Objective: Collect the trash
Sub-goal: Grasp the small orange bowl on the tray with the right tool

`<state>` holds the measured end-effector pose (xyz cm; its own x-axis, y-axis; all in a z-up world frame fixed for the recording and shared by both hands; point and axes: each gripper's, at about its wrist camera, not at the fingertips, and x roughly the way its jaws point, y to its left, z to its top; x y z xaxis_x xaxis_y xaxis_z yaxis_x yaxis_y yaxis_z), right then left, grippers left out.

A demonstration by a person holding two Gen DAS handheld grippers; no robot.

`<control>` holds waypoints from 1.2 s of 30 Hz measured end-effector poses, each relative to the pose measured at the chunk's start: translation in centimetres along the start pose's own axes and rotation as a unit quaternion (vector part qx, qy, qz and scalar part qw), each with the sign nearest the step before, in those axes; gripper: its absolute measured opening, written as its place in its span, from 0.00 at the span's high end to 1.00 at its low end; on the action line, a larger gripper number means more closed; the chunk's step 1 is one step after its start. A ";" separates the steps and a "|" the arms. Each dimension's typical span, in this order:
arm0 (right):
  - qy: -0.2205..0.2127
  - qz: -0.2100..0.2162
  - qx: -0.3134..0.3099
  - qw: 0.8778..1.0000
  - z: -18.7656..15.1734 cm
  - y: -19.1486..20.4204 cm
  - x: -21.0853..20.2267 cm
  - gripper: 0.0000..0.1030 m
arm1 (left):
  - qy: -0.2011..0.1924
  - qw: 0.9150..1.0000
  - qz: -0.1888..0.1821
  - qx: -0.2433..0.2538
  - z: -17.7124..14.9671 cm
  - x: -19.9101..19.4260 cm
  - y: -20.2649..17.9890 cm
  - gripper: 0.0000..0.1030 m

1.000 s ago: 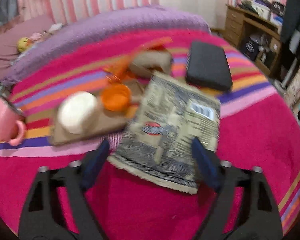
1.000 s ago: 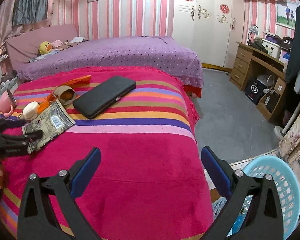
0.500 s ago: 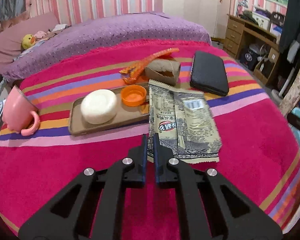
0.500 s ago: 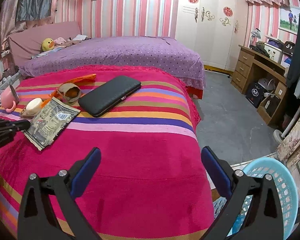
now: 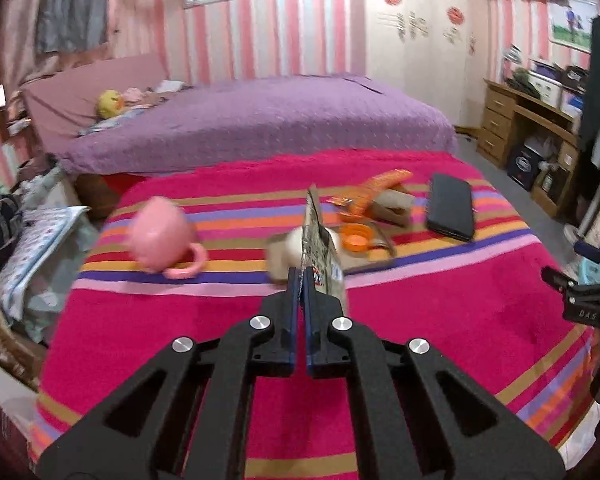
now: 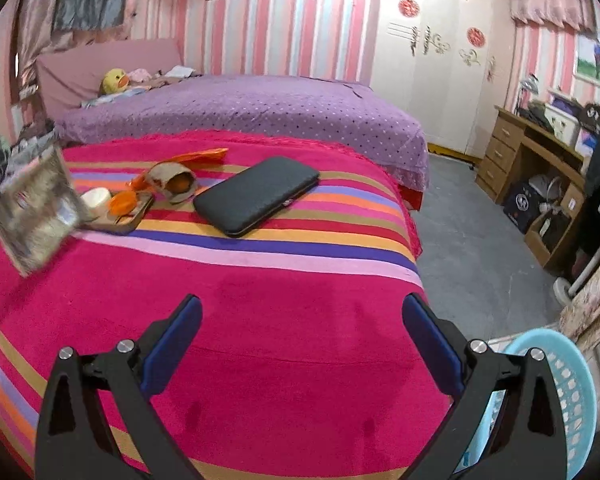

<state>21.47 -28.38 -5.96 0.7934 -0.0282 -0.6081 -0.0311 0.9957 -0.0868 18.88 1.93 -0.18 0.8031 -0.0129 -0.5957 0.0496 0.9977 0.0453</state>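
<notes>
My left gripper (image 5: pixel 299 276) is shut on the near edge of a beige printed snack wrapper (image 5: pixel 320 240), which hangs edge-on in the air above the striped blanket. In the right wrist view the same wrapper (image 6: pixel 36 208) floats blurred at the far left. Behind it a brown tray (image 6: pixel 120 220) carries a white round piece (image 6: pixel 96 197) and an orange cap (image 5: pixel 355 241). An orange wrapper (image 5: pixel 376 190) and a crumpled brown paper (image 6: pixel 172 182) lie past the tray. My right gripper (image 6: pixel 300 344) is open over the blanket with nothing between its fingers.
A black case (image 6: pixel 256 196) lies on the striped blanket (image 6: pixel 280 300). A pink mug (image 5: pixel 160 236) lies tipped at the left. A light blue basket (image 6: pixel 556 392) stands on the floor at the bed's right corner. A purple bed (image 6: pixel 240 108) and wooden desk (image 6: pixel 540 168) lie beyond.
The left gripper's jaws closed on the wrapper's near edge, then lifted it off the blanket and pulled back. The right gripper shifted slightly and stayed open.
</notes>
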 end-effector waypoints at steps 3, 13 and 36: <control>-0.001 0.024 0.006 1.000 0.3 1.7 0.3 0.05 | -0.004 1.000 0.018 -0.016 -0.3 -0.7 2.9 1.00; -0.008 0.094 -0.054 0.994 4.1 11.7 4.1 0.05 | 0.011 0.996 0.049 -0.079 -1.3 0.6 11.2 1.00; 0.058 0.160 -0.070 0.983 8.2 17.3 14.0 0.59 | 0.012 0.996 0.049 -0.078 -1.0 1.5 11.9 1.00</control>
<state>36.96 -10.85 -9.50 0.6546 0.2671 -0.7072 -0.3575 0.9337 0.0217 20.06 13.88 -1.33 0.7852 0.0842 -0.6135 -0.1216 0.9924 -0.0196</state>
